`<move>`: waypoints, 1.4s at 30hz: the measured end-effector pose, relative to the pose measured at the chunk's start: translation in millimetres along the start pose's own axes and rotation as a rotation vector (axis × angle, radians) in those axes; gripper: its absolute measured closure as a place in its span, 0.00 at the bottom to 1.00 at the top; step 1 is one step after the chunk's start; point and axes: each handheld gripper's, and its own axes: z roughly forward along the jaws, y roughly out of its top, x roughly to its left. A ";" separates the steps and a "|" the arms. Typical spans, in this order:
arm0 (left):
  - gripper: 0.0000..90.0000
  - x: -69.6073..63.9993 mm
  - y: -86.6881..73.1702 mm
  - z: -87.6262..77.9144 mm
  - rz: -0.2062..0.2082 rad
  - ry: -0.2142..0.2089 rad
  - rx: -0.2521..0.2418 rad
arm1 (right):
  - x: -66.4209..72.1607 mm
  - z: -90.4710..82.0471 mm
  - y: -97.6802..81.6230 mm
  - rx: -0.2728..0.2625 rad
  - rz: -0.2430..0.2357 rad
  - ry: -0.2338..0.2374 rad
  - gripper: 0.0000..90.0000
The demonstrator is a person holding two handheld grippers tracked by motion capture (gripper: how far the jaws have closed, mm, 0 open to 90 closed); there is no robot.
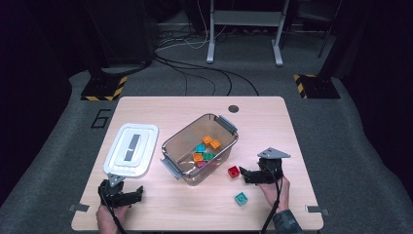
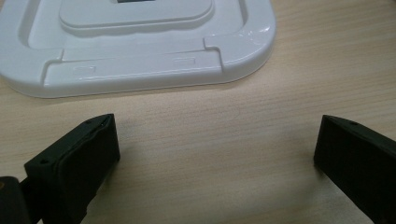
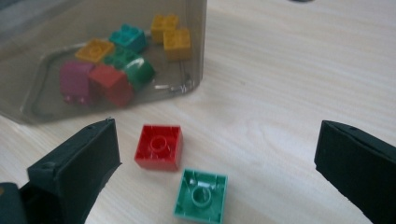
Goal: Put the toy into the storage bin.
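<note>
My right gripper (image 3: 217, 154), jaws spread wide, has the red block (image 3: 159, 146) just ahead, nearer its left jaw, on the bench (image 3: 299, 79).

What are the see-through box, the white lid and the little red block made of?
The see-through box looks like smoky clear plastic: the blocks inside show through its wall. The white lid seems to be glossy moulded plastic, with shiny highlights on its rounded rim. The red block looks like hard, smooth plastic, hollow underneath with a round tube. The table has a pale wood-grain look, maybe laminate.
</note>
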 end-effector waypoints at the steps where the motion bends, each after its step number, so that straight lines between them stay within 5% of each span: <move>1: 0.00 0.0 0.0 0.0 0.000 0.000 0.000 | 0.3 0.9 -4.1 0.008 0.004 -0.003 0.00; 8: 0.00 0.0 0.0 0.0 0.000 0.000 0.000 | 2.6 6.3 -23.0 0.038 0.017 -0.009 0.00; 16: 0.00 0.0 0.0 0.0 0.000 0.000 0.000 | 6.9 15.9 -41.9 0.083 0.014 -0.022 0.14; 33: 0.00 0.0 0.0 0.0 0.000 0.001 -0.001 | 13.1 17.3 -47.3 0.106 -0.038 -0.038 0.64; 42: 0.00 -0.1 0.0 0.0 -0.001 0.001 0.000 | 12.6 13.5 -41.8 0.074 -0.047 -0.064 0.65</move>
